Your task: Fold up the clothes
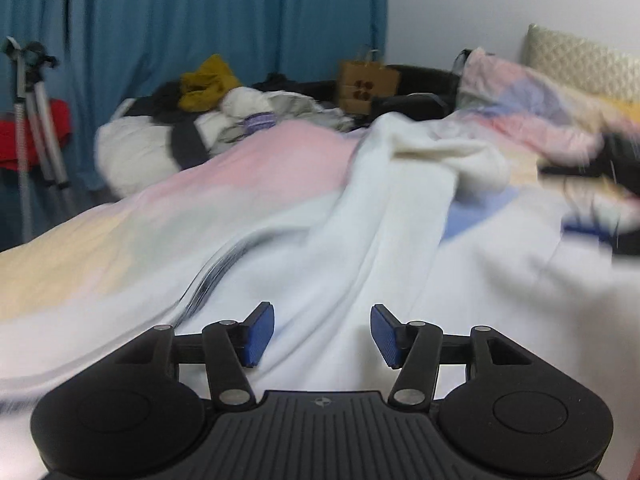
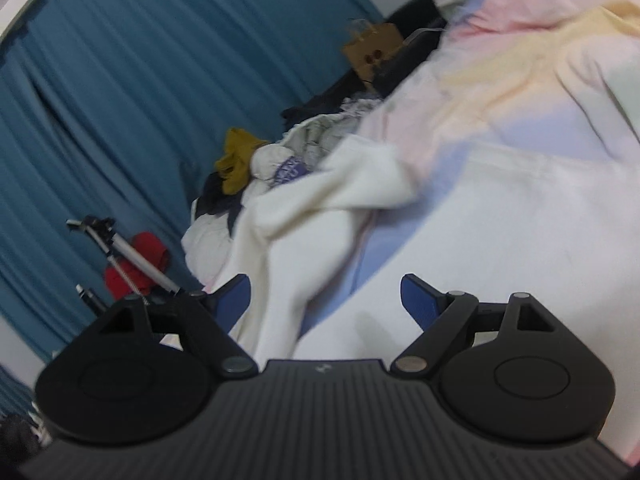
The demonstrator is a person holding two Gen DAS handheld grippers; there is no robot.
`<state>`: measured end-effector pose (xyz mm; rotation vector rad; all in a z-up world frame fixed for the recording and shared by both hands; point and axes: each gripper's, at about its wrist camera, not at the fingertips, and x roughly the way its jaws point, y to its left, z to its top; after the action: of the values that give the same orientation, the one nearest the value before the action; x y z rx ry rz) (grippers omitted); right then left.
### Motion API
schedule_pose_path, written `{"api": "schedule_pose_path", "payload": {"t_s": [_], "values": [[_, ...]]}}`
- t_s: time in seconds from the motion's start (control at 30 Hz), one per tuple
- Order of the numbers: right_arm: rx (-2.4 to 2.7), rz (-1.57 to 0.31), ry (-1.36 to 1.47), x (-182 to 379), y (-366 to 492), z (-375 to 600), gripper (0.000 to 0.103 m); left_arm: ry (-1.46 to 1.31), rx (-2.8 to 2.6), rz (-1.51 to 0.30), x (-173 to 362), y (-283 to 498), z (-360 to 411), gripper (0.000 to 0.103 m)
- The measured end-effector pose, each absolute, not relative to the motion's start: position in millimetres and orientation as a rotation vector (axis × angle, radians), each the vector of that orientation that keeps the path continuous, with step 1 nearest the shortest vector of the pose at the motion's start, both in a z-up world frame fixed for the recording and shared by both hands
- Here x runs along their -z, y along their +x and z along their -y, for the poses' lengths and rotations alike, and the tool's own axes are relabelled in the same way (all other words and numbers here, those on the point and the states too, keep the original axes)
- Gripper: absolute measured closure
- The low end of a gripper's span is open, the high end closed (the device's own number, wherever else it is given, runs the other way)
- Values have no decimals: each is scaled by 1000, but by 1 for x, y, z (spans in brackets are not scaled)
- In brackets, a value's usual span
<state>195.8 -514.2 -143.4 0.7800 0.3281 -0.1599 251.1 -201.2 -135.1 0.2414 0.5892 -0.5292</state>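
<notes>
A white garment (image 1: 400, 208) lies rumpled on a pastel bedspread (image 1: 256, 160), with one sleeve bunched toward the far side. My left gripper (image 1: 322, 334) is open and empty, low over the garment's near part. The right wrist view is tilted; the same white garment (image 2: 320, 216) lies ahead on the bedspread (image 2: 520, 80). My right gripper (image 2: 326, 304) is open and empty just above the garment's folds. The other gripper shows blurred at the right edge of the left wrist view (image 1: 600, 168).
A pile of clothes (image 1: 224, 112) with a mustard piece (image 1: 206, 82) sits at the bed's far end. A brown paper bag (image 1: 368, 86), a tripod (image 1: 34, 120), a red item (image 1: 32, 136) and blue curtains (image 1: 200, 12) stand behind. A pillow (image 1: 576, 60) lies at the right.
</notes>
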Motion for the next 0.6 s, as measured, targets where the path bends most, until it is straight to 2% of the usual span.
{"api": "schedule_pose_path", "payload": {"t_s": [0.23,0.37,0.4,0.43,0.47,0.5,0.57,0.6], "values": [[217,-378,624,135,257,568,20,247,477,-524,156,203,158,48],[244,-390,666,145,294,615,19,253,463,-539,163,208,159,52],[198,-429,715,151,306,623,20,269,462,-536,163,210,162,55],[154,-469,761,157,318,630,20,282,460,-533,163,213,164,63],[145,-529,772,162,328,632,21,288,453,-534,163,215,165,76],[139,-587,780,167,337,633,28,284,445,-536,160,221,165,84],[175,-630,715,162,349,627,67,245,446,-545,154,229,158,93],[174,-627,679,154,354,624,82,223,452,-546,149,234,154,94]]}}
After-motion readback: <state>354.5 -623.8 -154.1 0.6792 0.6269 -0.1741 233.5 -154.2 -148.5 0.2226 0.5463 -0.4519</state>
